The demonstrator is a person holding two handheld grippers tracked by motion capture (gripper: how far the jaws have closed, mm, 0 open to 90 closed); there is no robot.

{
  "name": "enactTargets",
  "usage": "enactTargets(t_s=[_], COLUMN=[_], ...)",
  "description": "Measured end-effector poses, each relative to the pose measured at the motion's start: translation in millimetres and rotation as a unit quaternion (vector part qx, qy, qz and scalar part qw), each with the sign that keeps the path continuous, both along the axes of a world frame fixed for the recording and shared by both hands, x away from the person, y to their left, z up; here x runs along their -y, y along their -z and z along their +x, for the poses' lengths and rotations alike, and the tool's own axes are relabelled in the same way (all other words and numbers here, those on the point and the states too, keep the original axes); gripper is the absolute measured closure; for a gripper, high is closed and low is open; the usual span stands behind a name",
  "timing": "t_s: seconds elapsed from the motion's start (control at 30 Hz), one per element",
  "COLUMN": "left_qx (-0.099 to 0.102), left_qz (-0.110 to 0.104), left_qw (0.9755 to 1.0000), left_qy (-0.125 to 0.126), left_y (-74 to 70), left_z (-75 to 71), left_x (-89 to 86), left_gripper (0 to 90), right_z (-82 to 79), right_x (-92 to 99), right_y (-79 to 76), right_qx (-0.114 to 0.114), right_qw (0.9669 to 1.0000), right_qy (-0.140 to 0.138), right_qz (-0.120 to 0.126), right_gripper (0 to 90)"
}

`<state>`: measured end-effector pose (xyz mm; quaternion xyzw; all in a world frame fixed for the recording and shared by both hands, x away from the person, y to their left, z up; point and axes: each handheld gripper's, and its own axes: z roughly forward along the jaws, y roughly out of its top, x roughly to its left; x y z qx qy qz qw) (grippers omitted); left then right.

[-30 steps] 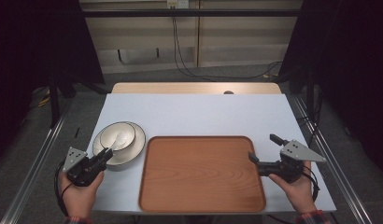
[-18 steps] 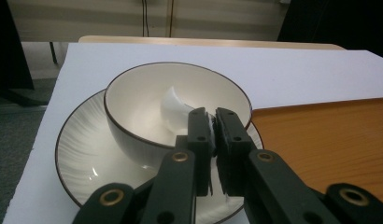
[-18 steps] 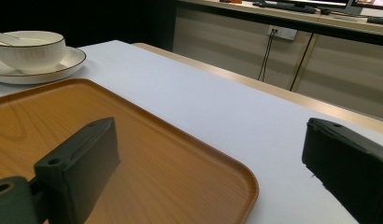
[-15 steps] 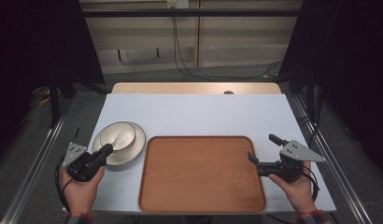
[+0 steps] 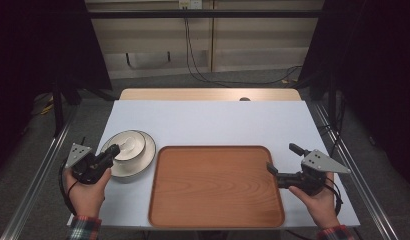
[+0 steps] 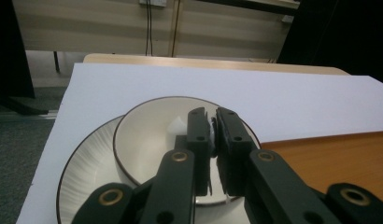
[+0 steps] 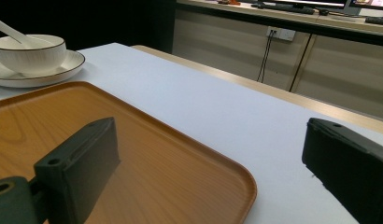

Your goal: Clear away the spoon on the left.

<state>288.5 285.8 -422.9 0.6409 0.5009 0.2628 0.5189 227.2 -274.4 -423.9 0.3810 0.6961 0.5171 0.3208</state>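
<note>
White bowl sitting on its plate, left of tray. I'm clamping left gripper nearly shut on its near rim; right gripper idling wide, empty. Tilting risks slipping, dragging plate.

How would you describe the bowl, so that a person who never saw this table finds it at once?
Start from the big wooden tray in the middle of the white table. Just left of it lies a white plate with a dark rim. The bowl stands on that plate: white, dark-edged, deeper and smaller than the plate, with the left gripper at its near rim.
</note>
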Motion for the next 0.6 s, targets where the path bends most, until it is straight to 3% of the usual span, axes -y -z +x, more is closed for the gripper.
enactTargets(t_s=[0.43, 0.6], left_qx=[0.008, 0.012], left_qz=[0.002, -0.014], left_qw=[0.9999, 0.9997], left_qy=[-0.007, -0.016], left_y=[-1.8, -2.1], left_z=[14.7, 21.8], left_x=[5.1, 4.3], left_gripper=[84.1, 84.0], right_z=[0.8, 1.0], right_x=[1.1, 1.2], right_y=[0.6, 0.8], right_qx=[0.0, 0.0], right_qw=[1.0, 1.0], right_qy=[0.005, 0.002], right_qz=[0.001, 0.003], right_gripper=[3.3, 3.3])
